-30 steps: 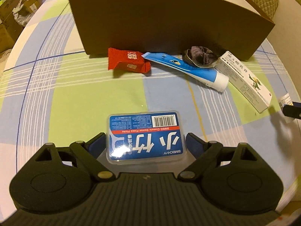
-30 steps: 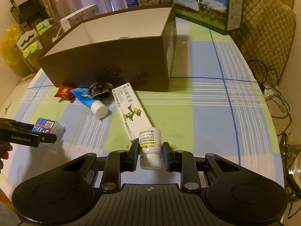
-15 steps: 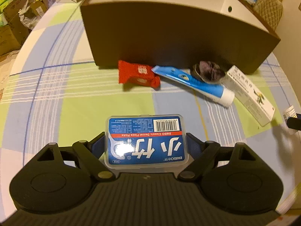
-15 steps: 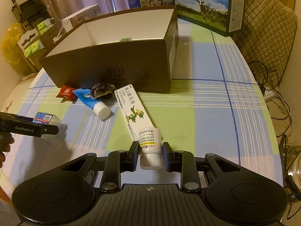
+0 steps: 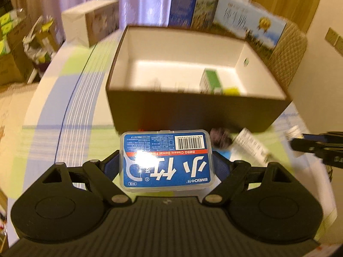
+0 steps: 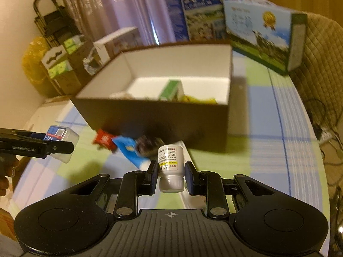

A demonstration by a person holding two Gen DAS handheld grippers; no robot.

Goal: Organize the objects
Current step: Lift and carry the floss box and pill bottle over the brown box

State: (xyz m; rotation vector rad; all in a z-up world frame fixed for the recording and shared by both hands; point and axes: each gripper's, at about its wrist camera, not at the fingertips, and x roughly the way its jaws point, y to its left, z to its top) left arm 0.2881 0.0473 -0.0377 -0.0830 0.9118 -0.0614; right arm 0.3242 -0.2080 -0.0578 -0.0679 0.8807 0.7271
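My left gripper [image 5: 166, 165] is shut on a clear dental floss pick box with a blue label [image 5: 166, 160], held above the table in front of the brown cardboard box [image 5: 193, 113]. It also shows in the right wrist view [image 6: 61, 137]. My right gripper [image 6: 170, 171] is shut on a small white pill bottle [image 6: 170, 167], cap toward me, raised before the same box [image 6: 160, 115]. On the cloth by the box lie a red snack packet [image 6: 104, 139], a blue toothpaste tube [image 6: 130, 152], a dark crumpled item [image 6: 148, 145] and a white carton [image 5: 251, 145].
Inside the box are a green-and-white carton [image 6: 171, 90] and a yellow packet [image 6: 199, 100]. Milk cartons [image 6: 263, 36] stand behind it on the checked tablecloth [image 6: 268, 150]. A quilted chair [image 6: 321, 64] is at the right, and boxes and a black rack [image 6: 53, 27] at the left.
Both grippers have lifted their objects and moved toward the box, so its inside now shows. The loose items on the cloth have not moved.
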